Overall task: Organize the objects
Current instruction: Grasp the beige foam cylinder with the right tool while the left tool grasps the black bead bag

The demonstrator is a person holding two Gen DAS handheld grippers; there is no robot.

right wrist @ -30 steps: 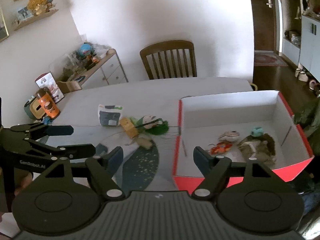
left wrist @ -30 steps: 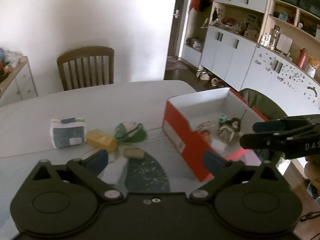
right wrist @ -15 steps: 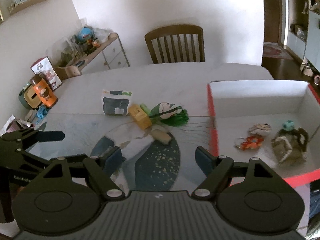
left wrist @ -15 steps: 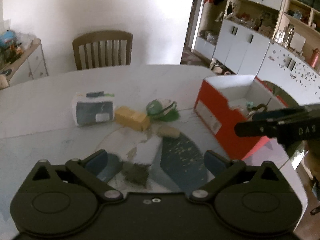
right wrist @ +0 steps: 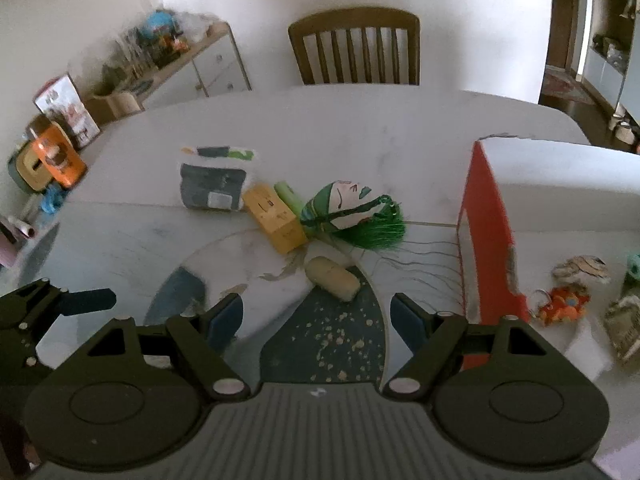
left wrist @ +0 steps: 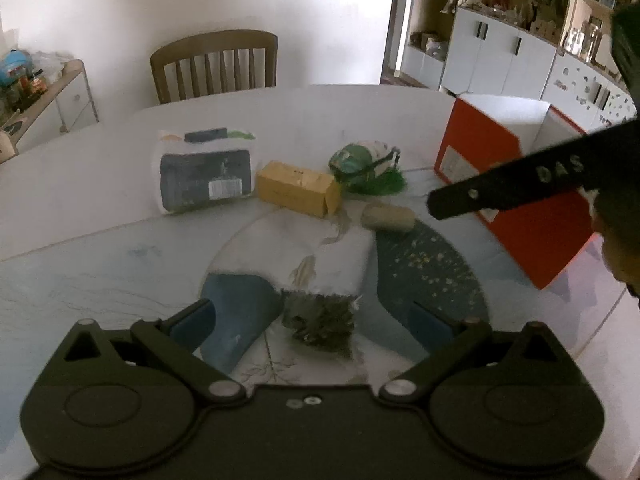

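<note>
left wrist: my left gripper (left wrist: pixel 310 322) is spread wide, empty, above the table (left wrist: pixel 100 208). my right gripper (left wrist: pixel 520 184) hides part of the red box (left wrist: pixel 476 148). the yellow box (left wrist: pixel 296 188) lies lengthwise left to right.

right wrist: my right gripper (right wrist: pixel 318 318) gapes wide over the beige roll (right wrist: pixel 332 279) (pointing down-right). the red box (right wrist: pixel 486 232) is cut off; its contents blur.

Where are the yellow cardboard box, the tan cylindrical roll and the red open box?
yellow cardboard box (right wrist: pixel 276 220): right wrist view, top face.
tan cylindrical roll (right wrist: pixel 331 283): right wrist view, middle.
red open box (right wrist: pixel 486 236): right wrist view, red outer wall.
</note>
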